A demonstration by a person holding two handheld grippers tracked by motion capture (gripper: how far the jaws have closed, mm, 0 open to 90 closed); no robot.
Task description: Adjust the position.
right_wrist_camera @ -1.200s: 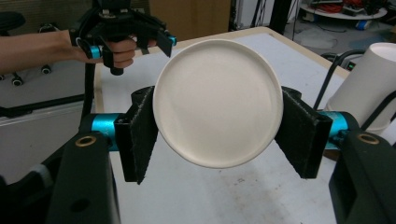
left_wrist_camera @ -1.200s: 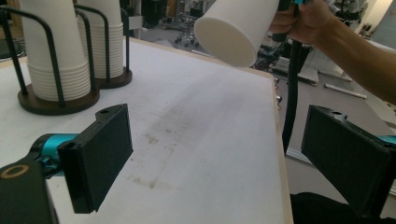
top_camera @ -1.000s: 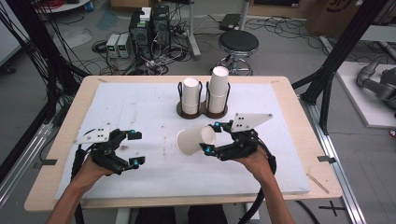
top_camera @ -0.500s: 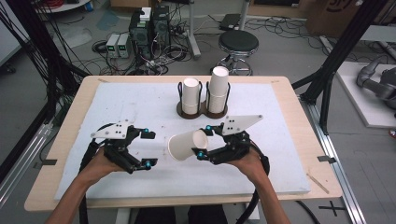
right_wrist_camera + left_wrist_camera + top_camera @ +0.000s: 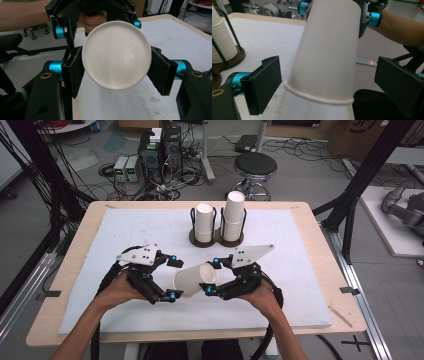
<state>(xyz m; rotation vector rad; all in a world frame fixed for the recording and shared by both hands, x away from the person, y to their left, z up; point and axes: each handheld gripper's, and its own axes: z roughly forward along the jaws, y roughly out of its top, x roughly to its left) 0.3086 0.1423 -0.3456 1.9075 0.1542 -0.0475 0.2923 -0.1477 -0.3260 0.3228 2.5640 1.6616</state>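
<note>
My right gripper (image 5: pixel 209 276) is clamped on the paper cup (image 5: pixel 194 280), pads pressing either side of its narrow bottom end (in the right gripper view the round base fills the gap between my jaws). The cup lies sideways in the air above the white mat (image 5: pixel 300 245), near the middle of the tabletop's front half, its open mouth turned toward my left gripper (image 5: pixel 172 277).

That left gripper is spread wide, jaws standing on both sides of the cup's rim end without touching it; in the left gripper view I see a clear gap between each black pad and the cup wall. I see at least two cups nested here, one rim ringing the outer wall.

Farther out, toward the back edge of the tabletop, sits the dark two-slot holder (image 5: pixel 216 239) with two stacks of cups (image 5: pixel 234 215) standing upright in it, well apart from my hands.
</note>
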